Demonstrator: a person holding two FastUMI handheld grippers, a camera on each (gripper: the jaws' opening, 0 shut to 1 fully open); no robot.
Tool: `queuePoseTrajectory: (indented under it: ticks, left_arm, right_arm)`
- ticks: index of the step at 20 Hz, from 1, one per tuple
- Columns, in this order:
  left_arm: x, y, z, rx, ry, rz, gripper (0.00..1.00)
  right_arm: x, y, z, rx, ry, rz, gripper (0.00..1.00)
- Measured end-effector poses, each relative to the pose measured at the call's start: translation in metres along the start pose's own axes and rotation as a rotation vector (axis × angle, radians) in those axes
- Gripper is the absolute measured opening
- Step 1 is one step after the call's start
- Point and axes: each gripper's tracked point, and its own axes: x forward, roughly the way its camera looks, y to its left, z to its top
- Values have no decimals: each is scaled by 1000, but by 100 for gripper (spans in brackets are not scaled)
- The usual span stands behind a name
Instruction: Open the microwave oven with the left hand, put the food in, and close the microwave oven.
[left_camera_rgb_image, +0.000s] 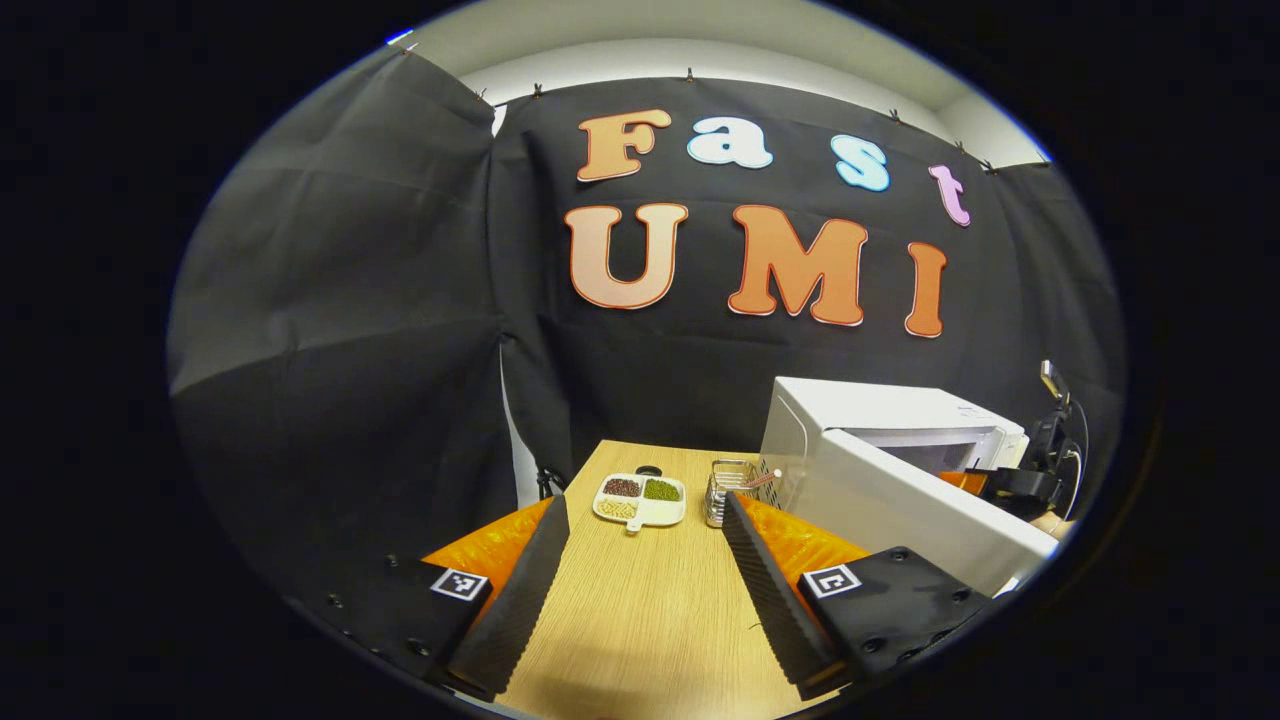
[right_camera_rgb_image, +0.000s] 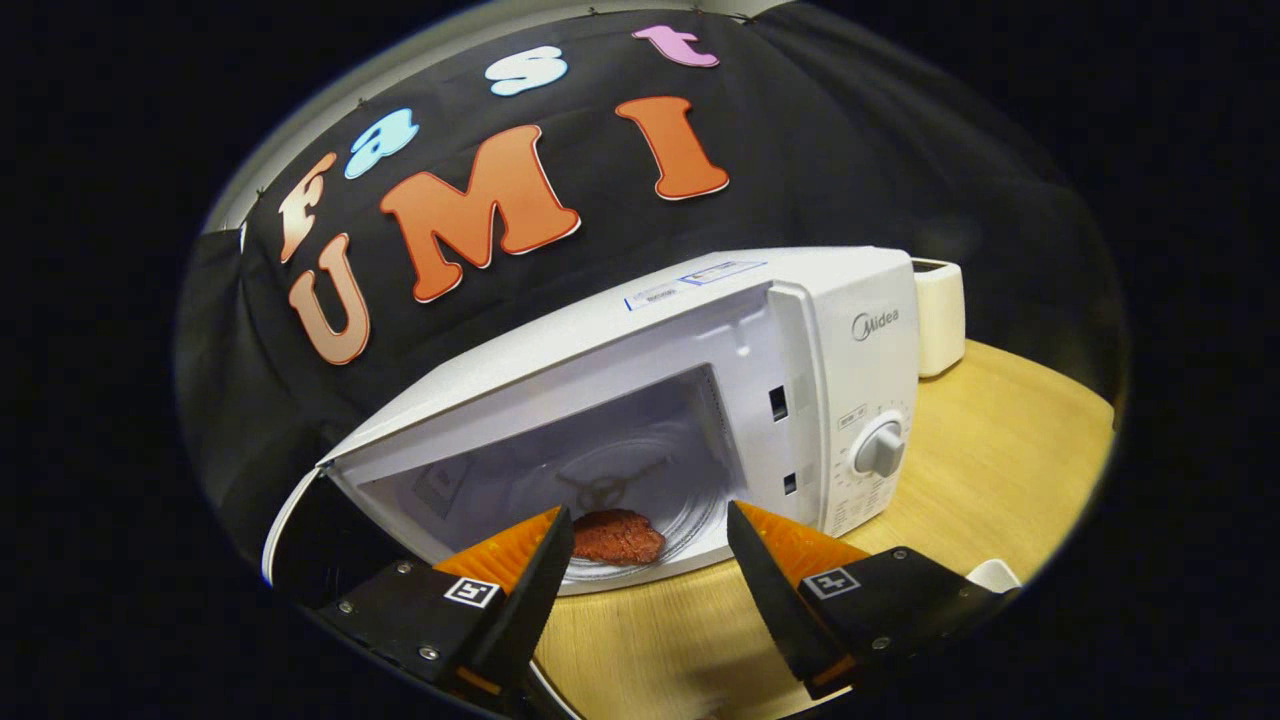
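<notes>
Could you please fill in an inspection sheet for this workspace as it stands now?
Surface: light wooden table, bare between the fingers.
Job's things: white microwave oven with its door swung open; reddish-brown food patty lying on the glass turntable inside.
Clutter: white divided dish of beans; small wire basket; white boxy appliance beside the microwave.
Grippers: left gripper open, holding nothing; right gripper open in front of the cavity, apart from the patty.
Cables: nothing seen.
Surroundings: black cloth wall; white ceiling strip above.
</notes>
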Motion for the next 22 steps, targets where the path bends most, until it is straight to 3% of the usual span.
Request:
queuePoseTrajectory:
  ticks: [9, 13, 16, 17, 19, 22]
  left_arm:
    - [-26, -11, -1, -4, -23, -18, 95]
    - [-29, -23, -12, -11, -9, -55, 99]
    - [-30, -44, -24, -19, 9, -111, 94]
    - [-28, -54, -33, -12, 17, -139, 98]
    - [-28, -73, -47, 8, 49, -187, 94]
    - [-31, -109, -55, 8, 57, -272, 98]
  right_arm:
    - [-98, -25, 77, -159, -115, 42, 94]
    - [-135, -57, 109, -191, -164, -17, 95]
    - [-161, -81, 125, -185, -190, -80, 95]
    - [-170, -87, 131, -184, -207, -99, 95]
    - [-180, -97, 141, -188, -236, -133, 94]
    - [-189, -100, 150, -181, -248, -146, 94]
